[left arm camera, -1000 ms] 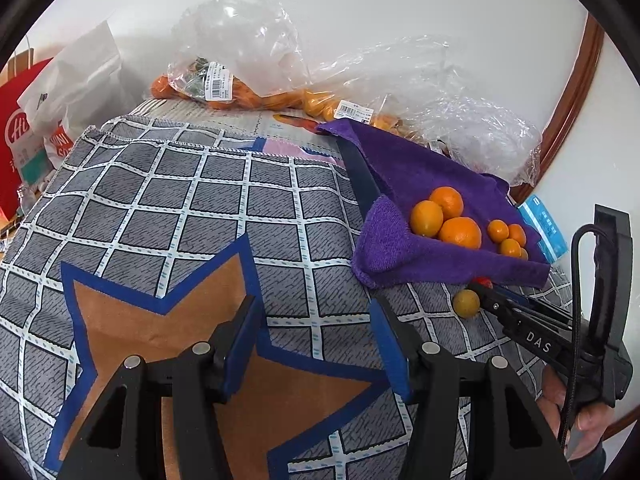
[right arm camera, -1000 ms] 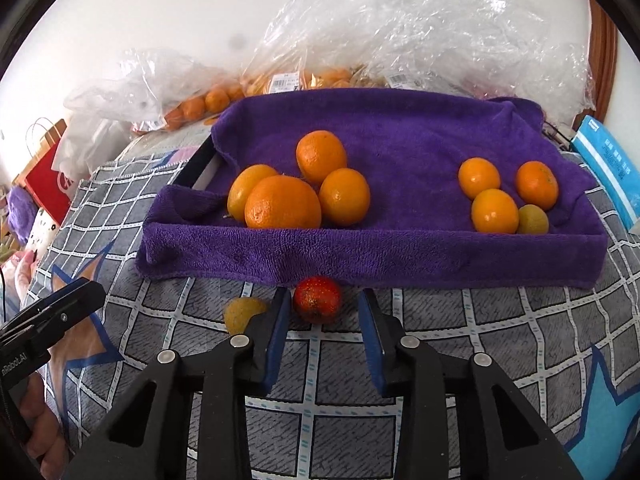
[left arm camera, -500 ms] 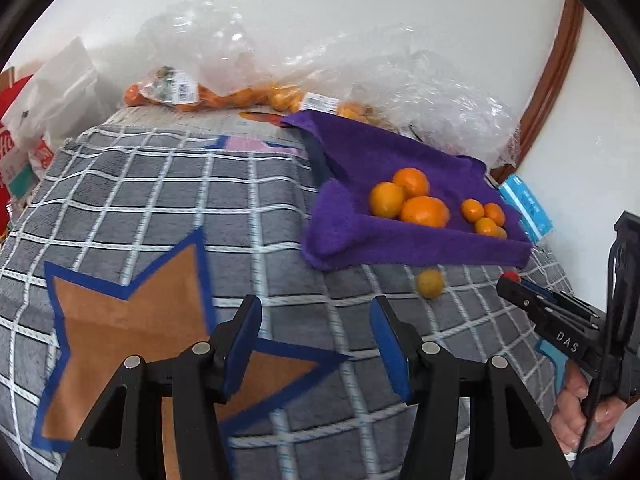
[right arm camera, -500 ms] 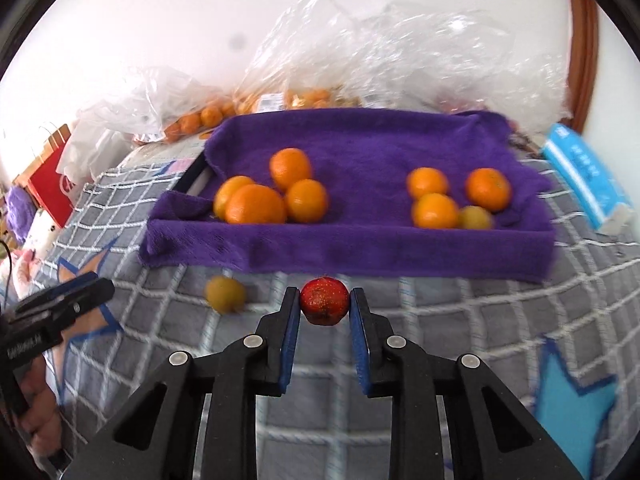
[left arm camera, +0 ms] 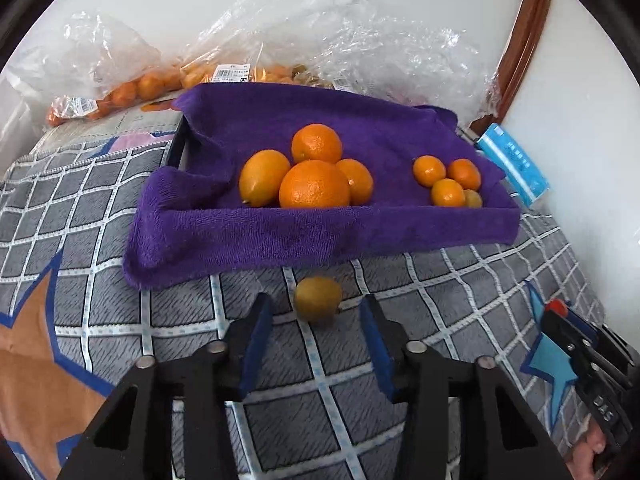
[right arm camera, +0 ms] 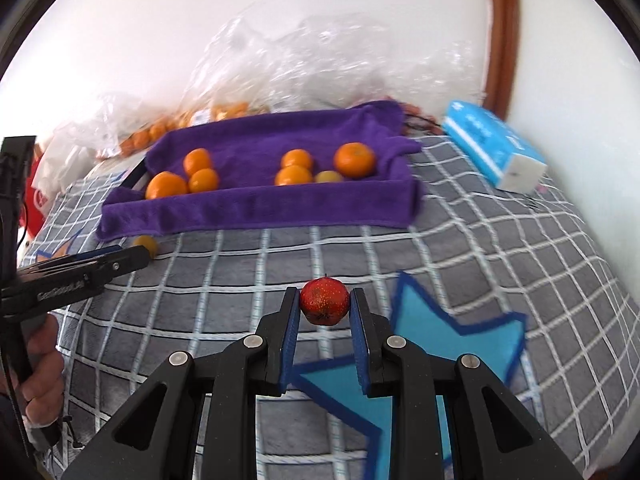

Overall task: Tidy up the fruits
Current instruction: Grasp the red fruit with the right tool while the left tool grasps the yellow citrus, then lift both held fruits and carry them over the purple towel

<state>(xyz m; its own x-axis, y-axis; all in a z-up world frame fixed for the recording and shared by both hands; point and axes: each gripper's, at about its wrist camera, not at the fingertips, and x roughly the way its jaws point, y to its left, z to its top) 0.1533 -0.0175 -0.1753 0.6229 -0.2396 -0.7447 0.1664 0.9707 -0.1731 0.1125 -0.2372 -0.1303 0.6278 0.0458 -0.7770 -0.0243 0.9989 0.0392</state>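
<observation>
purple towel (left arm camera: 320, 236) wall behind yellow fruit (left arm camera: 318, 298)

A home, most likely a bedroom or living room

A soft surface under a grey checked blanket (left arm camera: 120, 208) with star patches carries a tray draped in a purple towel (left arm camera: 320, 236). Behind the towel, supermarket plastic bags (left arm camera: 120, 80) with price labels lean against a plain white wall; right of it lie a tissue pack (right arm camera: 494, 152) and wooden trim (right arm camera: 500, 32).
</observation>
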